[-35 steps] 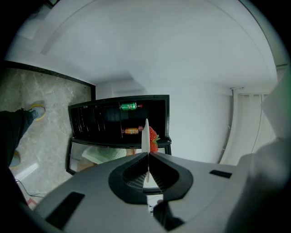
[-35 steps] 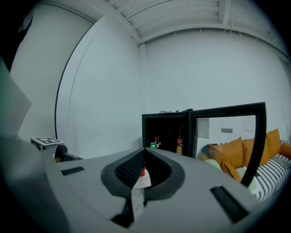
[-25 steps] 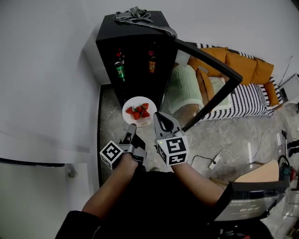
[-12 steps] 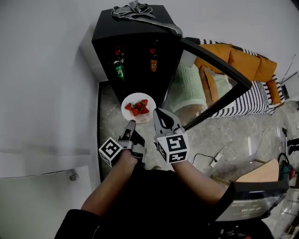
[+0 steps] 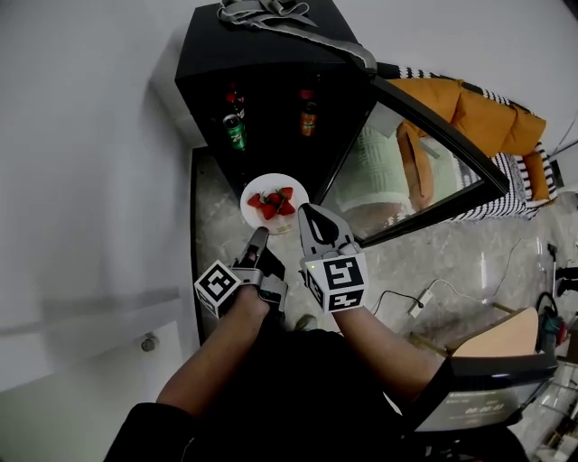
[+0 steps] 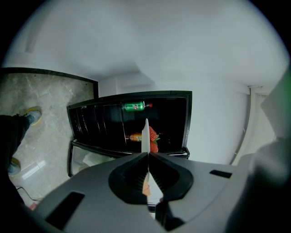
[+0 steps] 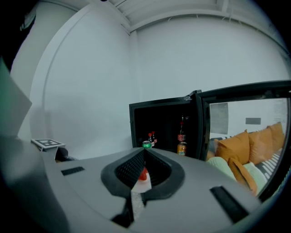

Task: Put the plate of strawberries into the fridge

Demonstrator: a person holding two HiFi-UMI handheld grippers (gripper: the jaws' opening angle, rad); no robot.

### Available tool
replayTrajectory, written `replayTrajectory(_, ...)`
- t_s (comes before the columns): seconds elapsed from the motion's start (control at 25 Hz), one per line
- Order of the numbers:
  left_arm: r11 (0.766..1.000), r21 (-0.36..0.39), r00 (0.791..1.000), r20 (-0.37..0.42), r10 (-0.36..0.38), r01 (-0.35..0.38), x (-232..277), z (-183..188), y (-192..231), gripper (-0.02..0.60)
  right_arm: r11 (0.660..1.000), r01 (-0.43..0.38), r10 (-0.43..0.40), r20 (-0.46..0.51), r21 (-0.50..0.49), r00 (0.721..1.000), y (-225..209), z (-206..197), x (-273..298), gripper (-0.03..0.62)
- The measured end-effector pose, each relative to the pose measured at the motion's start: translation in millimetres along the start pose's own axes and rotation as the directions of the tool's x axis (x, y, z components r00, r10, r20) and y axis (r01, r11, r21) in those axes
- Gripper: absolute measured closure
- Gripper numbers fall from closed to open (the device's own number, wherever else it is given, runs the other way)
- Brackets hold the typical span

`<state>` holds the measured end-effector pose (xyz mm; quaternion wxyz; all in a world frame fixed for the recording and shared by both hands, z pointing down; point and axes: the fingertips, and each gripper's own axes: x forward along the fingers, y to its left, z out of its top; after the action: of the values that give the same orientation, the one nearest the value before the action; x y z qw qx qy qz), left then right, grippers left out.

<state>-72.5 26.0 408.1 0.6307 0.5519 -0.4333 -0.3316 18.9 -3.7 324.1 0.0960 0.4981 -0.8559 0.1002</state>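
Observation:
A white plate [image 5: 271, 183] with several strawberries [image 5: 274, 204] hangs level just in front of the open black fridge [image 5: 271, 81]. My left gripper [image 5: 256, 236] is shut on the plate's near rim. In the left gripper view the plate [image 6: 145, 132] shows edge-on between the closed jaws [image 6: 146, 154], with strawberries [image 6: 153, 136] beside it. My right gripper [image 5: 310, 215] is shut on the plate's near-right rim. The plate [image 7: 137, 189] and a strawberry [image 7: 143, 174] show behind its jaws [image 7: 144, 151]. The fridge's glass door [image 5: 424, 171] stands swung open to the right.
Inside the fridge stand a green can [image 5: 236, 133] and an orange bottle [image 5: 309, 117]. A grey cloth [image 5: 271, 13] lies on the fridge top. A sofa with orange cushions [image 5: 488, 117] is at right. A cable and power strip [image 5: 417, 309] lie on the marble floor. A white wall is at left.
Both grippers have carried the plate a little forward toward the fridge opening. Both remain shut on its rim.

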Motion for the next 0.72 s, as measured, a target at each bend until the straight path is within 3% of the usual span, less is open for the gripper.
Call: replayTrajectory(0.72,1.0,-0.005,0.991,-0.13,0.025,-0.026,56,85,-12,0.572,0.988,0.143,-0.141,-0.029,0.054,0.99,4,24,93,0.586)
